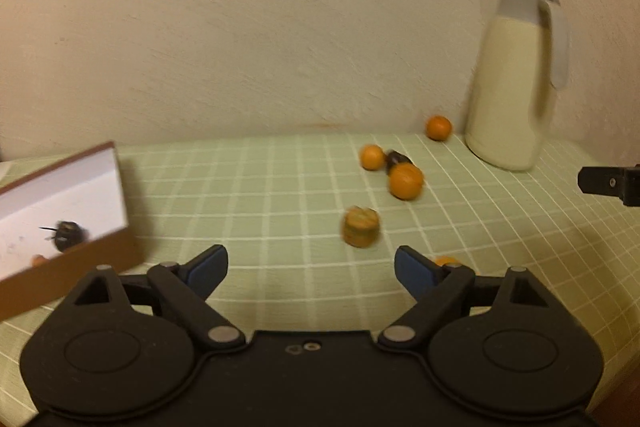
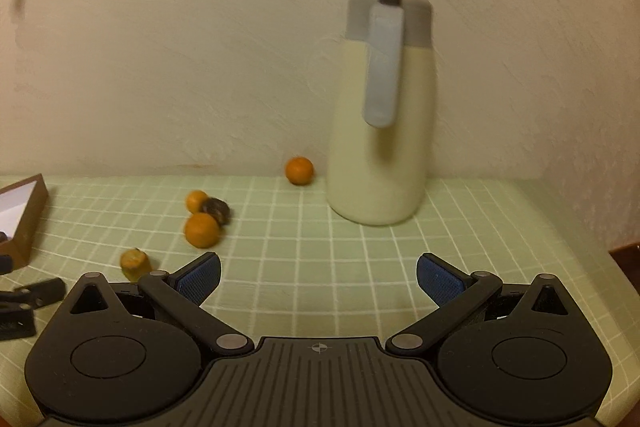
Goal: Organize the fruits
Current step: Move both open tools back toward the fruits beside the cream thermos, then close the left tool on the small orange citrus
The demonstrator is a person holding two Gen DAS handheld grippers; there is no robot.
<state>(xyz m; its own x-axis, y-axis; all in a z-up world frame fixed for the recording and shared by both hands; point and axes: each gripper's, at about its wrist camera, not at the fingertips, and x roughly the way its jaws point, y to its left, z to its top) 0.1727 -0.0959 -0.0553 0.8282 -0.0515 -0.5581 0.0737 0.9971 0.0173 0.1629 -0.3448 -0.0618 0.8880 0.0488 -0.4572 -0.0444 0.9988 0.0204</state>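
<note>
A brown box (image 1: pixel 68 223) with a white interior sits at left on the green checked surface (image 1: pixel 260 195). Left claw (image 1: pixel 311 267): wide open, empty. Oranges (image 1: pixel 405 181) lie scattered mid-surface near a cream thermos jug (image 1: pixel 512 87). Right claw (image 2: pixel 318 277): wide open, empty

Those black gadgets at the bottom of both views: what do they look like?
Each is a handheld tool of matte black plastic: left gripper, right gripper. Two round housings carry silver-pinned linkage arms ending in blue-padded jaws. The right one has a ribbed grey centre plate.
</note>
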